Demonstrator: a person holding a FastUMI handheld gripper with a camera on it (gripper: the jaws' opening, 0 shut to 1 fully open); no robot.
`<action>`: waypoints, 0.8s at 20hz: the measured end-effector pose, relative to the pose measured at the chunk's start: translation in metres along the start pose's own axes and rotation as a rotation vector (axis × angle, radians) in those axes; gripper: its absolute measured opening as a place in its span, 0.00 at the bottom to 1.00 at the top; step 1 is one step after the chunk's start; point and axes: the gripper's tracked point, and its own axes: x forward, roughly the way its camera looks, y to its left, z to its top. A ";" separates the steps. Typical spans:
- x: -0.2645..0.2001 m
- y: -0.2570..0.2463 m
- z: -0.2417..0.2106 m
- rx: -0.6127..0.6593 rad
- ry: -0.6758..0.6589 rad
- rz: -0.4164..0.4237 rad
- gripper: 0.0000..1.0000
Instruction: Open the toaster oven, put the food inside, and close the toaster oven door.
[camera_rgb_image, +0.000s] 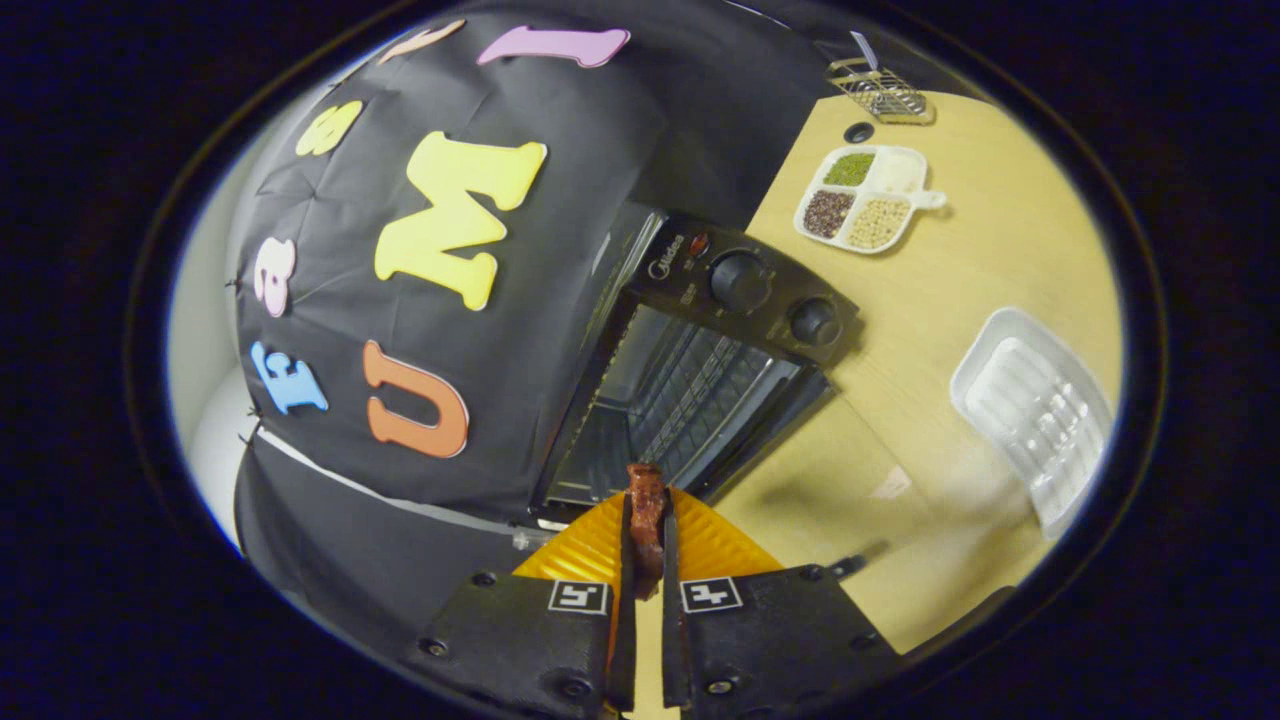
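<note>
In the gripper view the claw (646, 520) is clamped narrow on a dark reddish strip of food (646, 510), which looks like a piece of cooked meat. Both fingers (625, 560) press its flat sides, and its upper end sticks out just past the tips. Holding it edge-on and upright between the pads leaves the free end leading, which suits sliding it forward onto a rack.

The toaster oven (700, 360) stands on the counter (1000, 270) just ahead of the fingers and beyond the food. Its cavity is exposed and the wire rack (690, 390) shows inside, so the door seems already down; I cannot make out the door panel itself. The view is rolled, so the oven looks tilted. Its two knobs (740, 280) sit on the control strip.

Well apart from the oven lie a white divided dish of grains (868, 198), a clear plastic tray (1035, 410) and a small wire rack (880, 92).

By my reading, the food still has to go in.
</note>
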 end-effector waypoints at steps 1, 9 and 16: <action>0.012 0.005 -0.001 0.031 -0.023 0.019 0.13; 0.108 -0.010 -0.012 0.086 -0.179 -0.041 0.13; 0.143 -0.032 0.016 0.070 -0.293 -0.124 0.13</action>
